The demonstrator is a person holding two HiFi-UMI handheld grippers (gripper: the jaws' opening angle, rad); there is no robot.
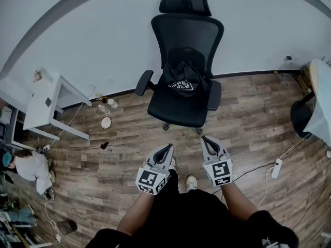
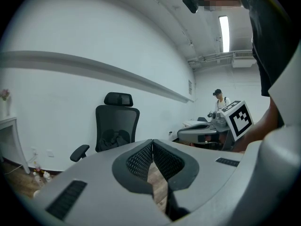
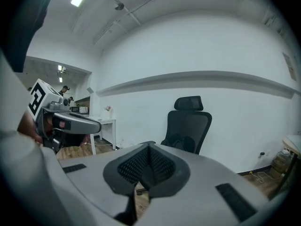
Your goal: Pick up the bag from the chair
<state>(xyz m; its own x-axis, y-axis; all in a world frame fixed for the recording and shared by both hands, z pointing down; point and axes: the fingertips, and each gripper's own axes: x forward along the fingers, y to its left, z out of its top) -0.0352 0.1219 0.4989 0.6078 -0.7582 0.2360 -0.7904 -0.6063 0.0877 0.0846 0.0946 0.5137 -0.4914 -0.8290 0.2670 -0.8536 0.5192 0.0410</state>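
Observation:
A black office chair (image 1: 183, 61) stands against the white wall. On its seat a black bag (image 1: 182, 79) with white print leans against the backrest. My left gripper (image 1: 167, 148) and right gripper (image 1: 206, 140) hover side by side over the wood floor, a short way in front of the chair, both shut and holding nothing. In the left gripper view the meshed pads meet at the left gripper (image 2: 153, 143), with the chair (image 2: 116, 126) and bag (image 2: 114, 138) beyond. The right gripper (image 3: 149, 148) is likewise shut, with the chair (image 3: 189, 124) and bag (image 3: 181, 143) ahead of it.
A white desk (image 1: 44, 99) stands at the left, with bottles and a plate (image 1: 106, 122) on the floor beside it. A person (image 1: 28, 167) sits on the floor at far left. A power strip (image 1: 276, 168) with cables lies at the right, near a black-based table (image 1: 305, 115).

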